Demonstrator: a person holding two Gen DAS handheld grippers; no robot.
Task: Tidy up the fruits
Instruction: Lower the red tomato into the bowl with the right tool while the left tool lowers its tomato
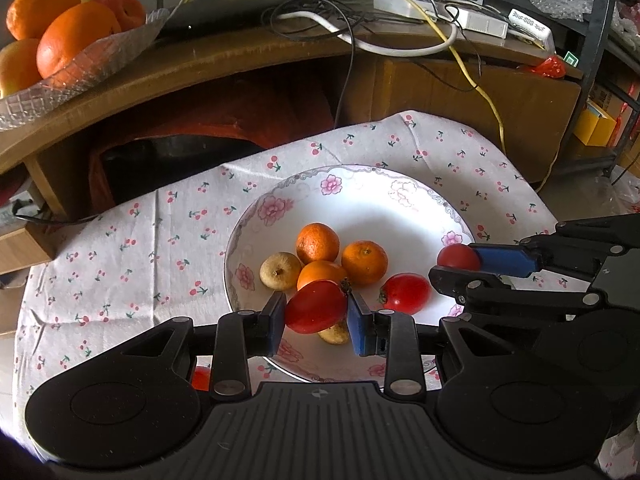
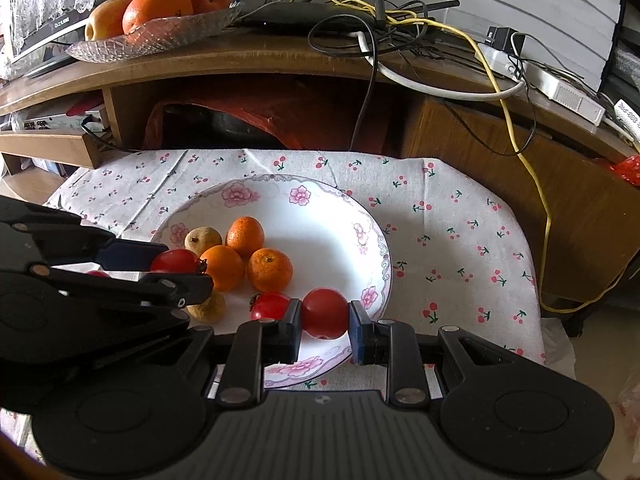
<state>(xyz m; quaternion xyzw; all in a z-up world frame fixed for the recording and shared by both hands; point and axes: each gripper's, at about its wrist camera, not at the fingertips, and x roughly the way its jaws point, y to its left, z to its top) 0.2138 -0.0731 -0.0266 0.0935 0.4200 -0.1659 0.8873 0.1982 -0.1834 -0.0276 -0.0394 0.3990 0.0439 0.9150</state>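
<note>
Each claw, left [image 1: 316,314] and right [image 2: 325,316], pinches a tomato above the plate [image 2: 376,264]; the left's tomato [image 1: 316,306] lies crosswise, stem rightward.

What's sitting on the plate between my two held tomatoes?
One loose tomato lies on the plate between them, clearest in the right wrist view.

The plate [image 1: 360,200] looks glazed ceramic, glossy and smooth, on a matt woven cloth [image 1: 140,240]. The tomatoes [image 1: 406,293] are smooth and shiny; the oranges [image 1: 365,261] are dimpled and duller. Both grippers [image 1: 316,316] [image 2: 325,316] are matt black plastic with blue pads [image 1: 357,320]. The desk [image 2: 280,56] is worn wood, the tray [image 2: 160,32] patterned clear glass.
</note>
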